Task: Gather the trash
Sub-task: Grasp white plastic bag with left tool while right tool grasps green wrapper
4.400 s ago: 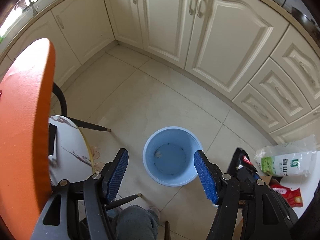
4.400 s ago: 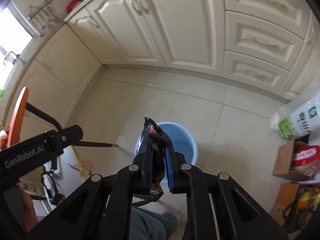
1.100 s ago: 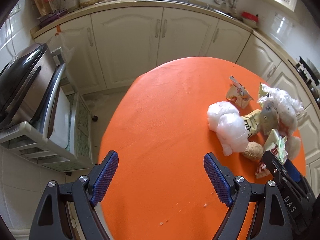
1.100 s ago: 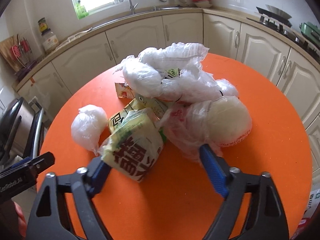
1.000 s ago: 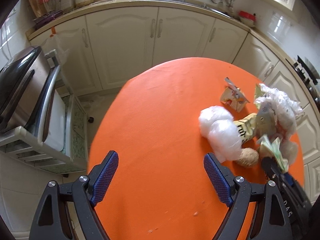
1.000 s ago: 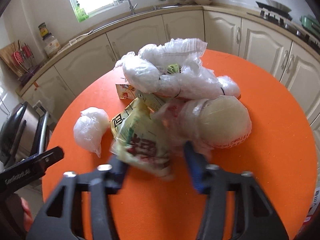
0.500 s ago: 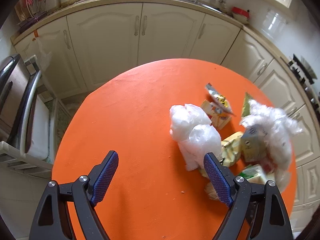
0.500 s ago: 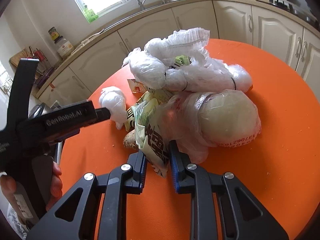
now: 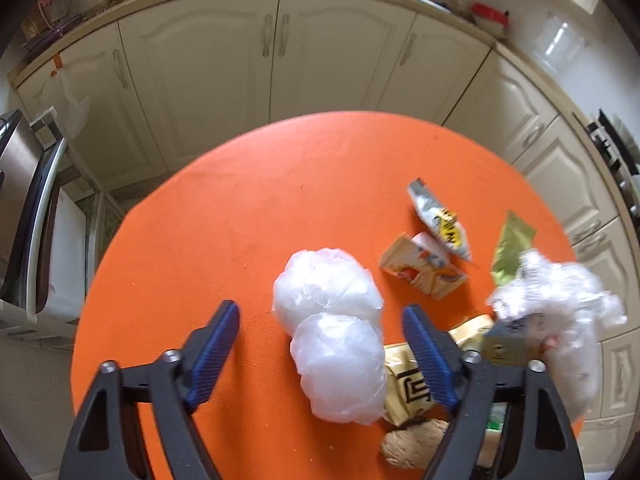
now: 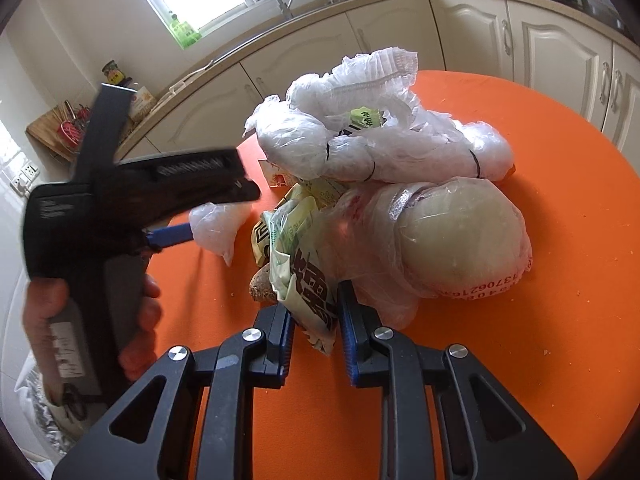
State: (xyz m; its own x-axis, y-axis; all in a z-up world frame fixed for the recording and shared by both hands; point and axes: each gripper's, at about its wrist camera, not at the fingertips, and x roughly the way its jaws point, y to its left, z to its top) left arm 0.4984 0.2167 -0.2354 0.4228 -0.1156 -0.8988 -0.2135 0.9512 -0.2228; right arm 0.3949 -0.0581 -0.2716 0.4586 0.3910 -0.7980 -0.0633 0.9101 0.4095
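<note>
A round orange table [image 9: 240, 220] carries a heap of trash. My left gripper [image 9: 320, 316] hangs over a crumpled white plastic bag [image 9: 340, 368]. Its jaws are closing with the bag between them, and the blue pads stand apart from it. My right gripper [image 10: 316, 312] is shut on a pale green snack wrapper [image 10: 312, 280] with dark characters, at the near edge of the heap. Behind the wrapper lie a round pale lump in a clear bag [image 10: 460, 240] and bundled white plastic bags [image 10: 372, 132]. The right wrist view also has a hand [image 10: 40, 312] holding the left tool.
A small carton [image 9: 424, 272], a silver sachet [image 9: 440, 220], a yellow wrapper [image 9: 408, 388] and a brown lump [image 9: 412, 444] lie beside the white bag. Cream cabinets [image 9: 272, 60] ring the table. A steel appliance [image 9: 20, 200] stands at the left.
My left gripper has travelled across the table to the white bag and its jaws have narrowed. My right gripper has shut on the green wrapper and tilted a little.
</note>
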